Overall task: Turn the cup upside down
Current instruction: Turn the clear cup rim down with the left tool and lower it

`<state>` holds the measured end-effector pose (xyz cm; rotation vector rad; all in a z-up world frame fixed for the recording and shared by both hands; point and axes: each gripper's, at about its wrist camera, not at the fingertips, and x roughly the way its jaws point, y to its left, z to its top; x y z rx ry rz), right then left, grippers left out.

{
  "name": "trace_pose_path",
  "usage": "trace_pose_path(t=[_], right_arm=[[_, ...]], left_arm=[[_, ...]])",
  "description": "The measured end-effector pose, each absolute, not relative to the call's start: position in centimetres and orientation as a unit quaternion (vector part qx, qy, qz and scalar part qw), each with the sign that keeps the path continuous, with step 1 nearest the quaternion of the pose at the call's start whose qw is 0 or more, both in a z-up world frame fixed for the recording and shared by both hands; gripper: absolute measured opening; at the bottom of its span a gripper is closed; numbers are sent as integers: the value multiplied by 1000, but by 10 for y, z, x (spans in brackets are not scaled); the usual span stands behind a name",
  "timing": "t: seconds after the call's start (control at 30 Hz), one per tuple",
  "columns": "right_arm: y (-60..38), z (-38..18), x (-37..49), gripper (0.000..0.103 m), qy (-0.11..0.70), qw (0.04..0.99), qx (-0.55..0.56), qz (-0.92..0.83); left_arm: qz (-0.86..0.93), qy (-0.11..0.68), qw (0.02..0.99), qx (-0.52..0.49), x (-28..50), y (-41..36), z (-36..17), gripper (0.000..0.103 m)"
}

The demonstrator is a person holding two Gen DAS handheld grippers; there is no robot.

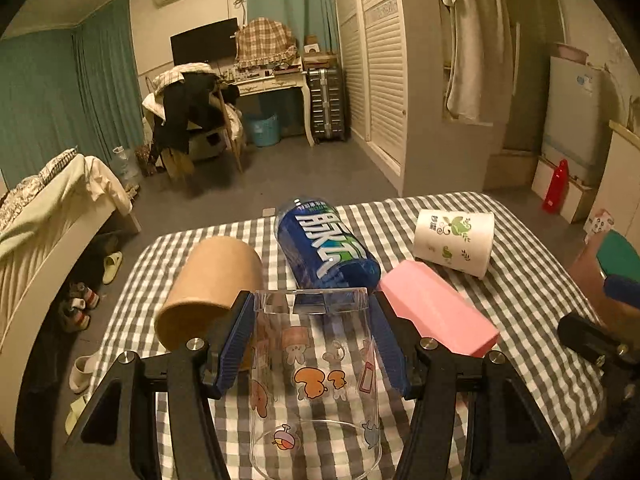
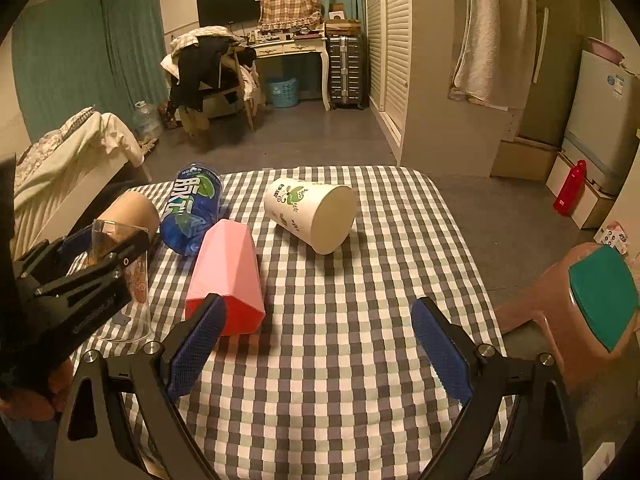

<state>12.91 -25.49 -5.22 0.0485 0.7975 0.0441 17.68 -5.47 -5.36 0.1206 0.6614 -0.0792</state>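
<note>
Slippers: on the floor off the table's left edge, beside the bed.
Brown cup: lying on its side near the table's left edge, just left of the left gripper.
Left gripper: jaws closed on the clear cup, one blue pad on each side of its wall.
Clear cup: glass with cartoon stickers, held near the table's front left corner; in the right wrist view its wide open rim is at the bottom, at the cloth, and its flat base is on top. Whether the rim touches the cloth I cannot tell.
Blue bottle: on its side behind the clear cup, toward the far edge.
Pink box: lying mid-table, just right of the bottle.
White cup: on its side, green leaf print, toward the far edge, apart from the pink box.
Right gripper: jaws wide open over the checked tablecloth near the front edge, holding nothing.
Red flask: upright on the floor, off the right edge.
</note>
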Motion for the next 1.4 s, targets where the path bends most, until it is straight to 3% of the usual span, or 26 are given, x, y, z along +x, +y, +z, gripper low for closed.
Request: trace_pose_path(t=[0.57,1.0,1.4], right_arm=[[-255,-50,126,94,385,923,21,11],[-265,-47,120,94,382,924,21,-1],[-257,-43,119,94,378,926,16,6]], left_arm=[[-65,351,933,48,152,-50,-60,60],[-90,245,963,71,152,-70,-65,60],[-95,295,950,43,121,-52,-59,60]])
